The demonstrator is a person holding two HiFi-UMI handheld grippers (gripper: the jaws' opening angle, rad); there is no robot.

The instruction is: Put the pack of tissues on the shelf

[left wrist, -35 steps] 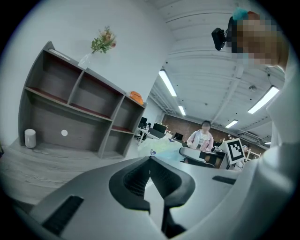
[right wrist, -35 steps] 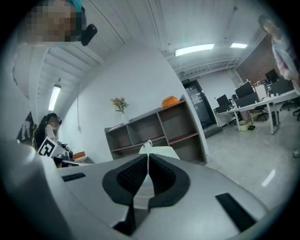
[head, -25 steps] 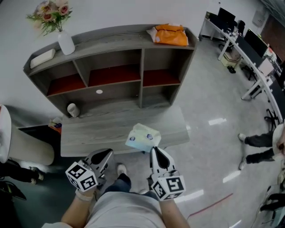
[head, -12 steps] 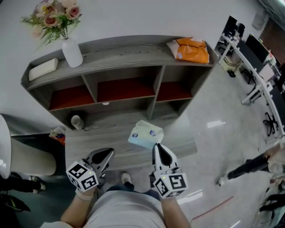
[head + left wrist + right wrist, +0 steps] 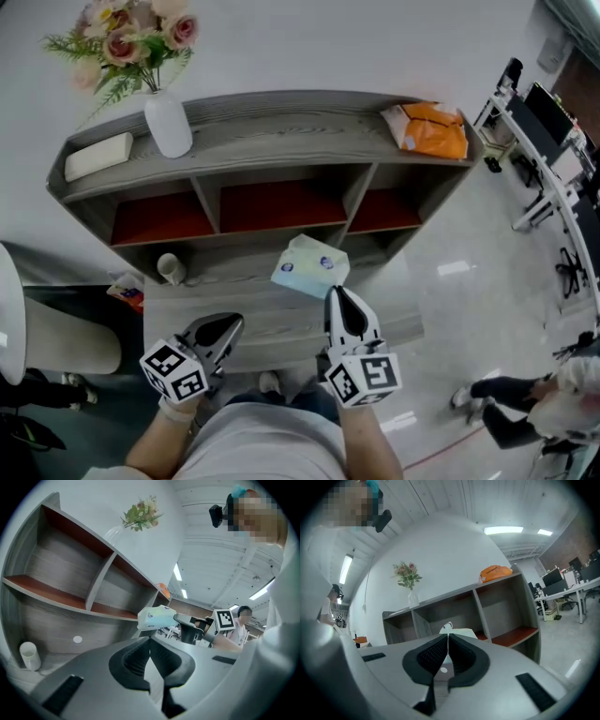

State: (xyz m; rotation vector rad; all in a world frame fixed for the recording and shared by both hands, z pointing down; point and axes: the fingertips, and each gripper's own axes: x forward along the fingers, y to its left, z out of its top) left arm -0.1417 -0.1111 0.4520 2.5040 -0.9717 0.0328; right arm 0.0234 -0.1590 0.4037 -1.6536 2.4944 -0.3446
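The pack of tissues (image 5: 310, 266) is pale blue-green and hangs in the air in front of the grey shelf unit (image 5: 262, 183), held by one edge. My right gripper (image 5: 335, 296) is shut on that edge. In the left gripper view the pack of tissues (image 5: 157, 618) shows beside the right gripper. In the right gripper view only a white sliver of the pack (image 5: 457, 632) rises past the closed jaws. My left gripper (image 5: 226, 327) is shut with nothing in it, low at the left, over the grey table (image 5: 281, 314).
On top of the shelf unit stand a white vase of flowers (image 5: 167, 124), a white box (image 5: 97, 156) and an orange bag (image 5: 429, 129). A white cup (image 5: 170, 268) sits at the table's back left. A white chair (image 5: 56, 328) is at the left. Desks (image 5: 553, 159) stand far right.
My right gripper has carried the pack up and forward, closer to the shelf unit. The head view has moved nearer the shelf. The left gripper has stayed low and shut.
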